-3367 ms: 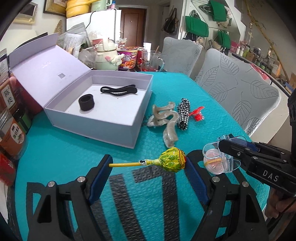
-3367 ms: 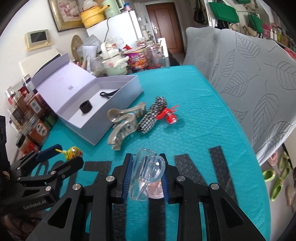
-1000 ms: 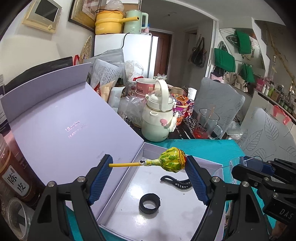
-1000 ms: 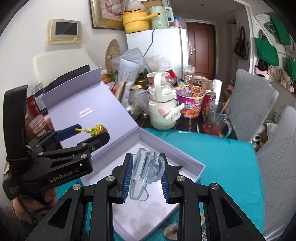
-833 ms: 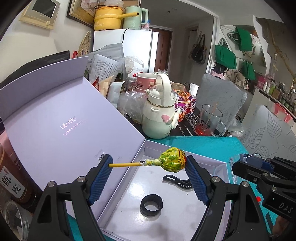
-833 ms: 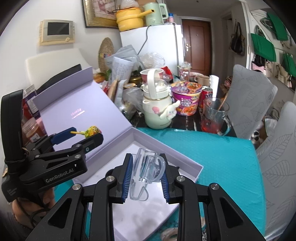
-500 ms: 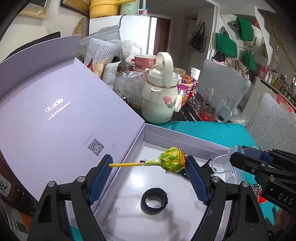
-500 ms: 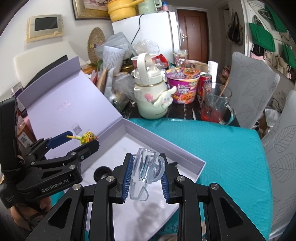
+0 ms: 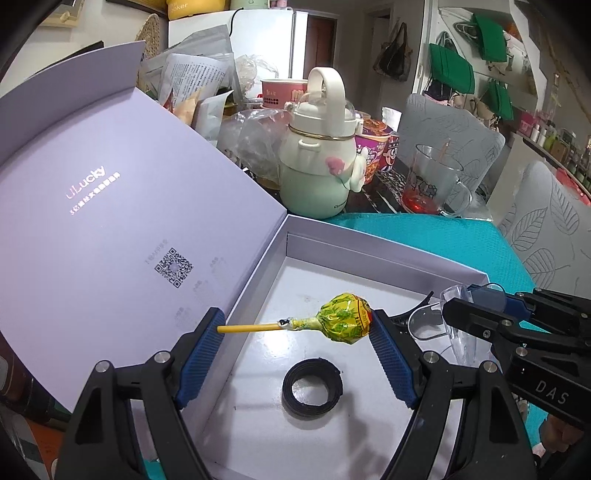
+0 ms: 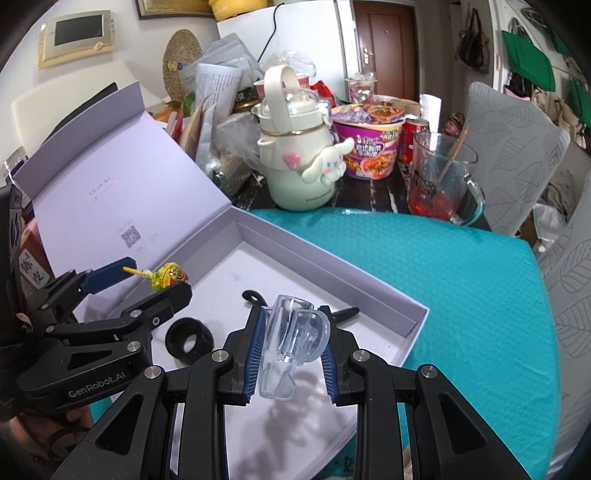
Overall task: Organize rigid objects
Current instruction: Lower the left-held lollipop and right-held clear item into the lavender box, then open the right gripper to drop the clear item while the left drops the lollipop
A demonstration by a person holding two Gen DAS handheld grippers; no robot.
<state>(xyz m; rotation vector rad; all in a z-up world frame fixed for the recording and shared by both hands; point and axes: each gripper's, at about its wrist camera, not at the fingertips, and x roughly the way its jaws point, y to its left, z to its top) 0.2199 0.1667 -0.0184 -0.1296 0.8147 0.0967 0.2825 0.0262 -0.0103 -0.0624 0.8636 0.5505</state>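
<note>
A pale green kettle-shaped bottle (image 10: 295, 162) with a white loop handle and a plush dog charm stands on the dark far end of the desk (image 10: 461, 280), which wears a teal cover. Beside it are a purple instant-noodle bowl (image 10: 369, 147), a red can (image 10: 413, 140) and a glass mug (image 10: 439, 181) with red dregs. Behind them are crumpled bags, a white fridge (image 10: 295, 33) and grey leaf-patterned chairs (image 10: 517, 147).

Yellow-wrapped lollipop (image 9: 341, 317) & clear clip (image 10: 295, 338) held above lilac box (image 9: 369, 254)
</note>
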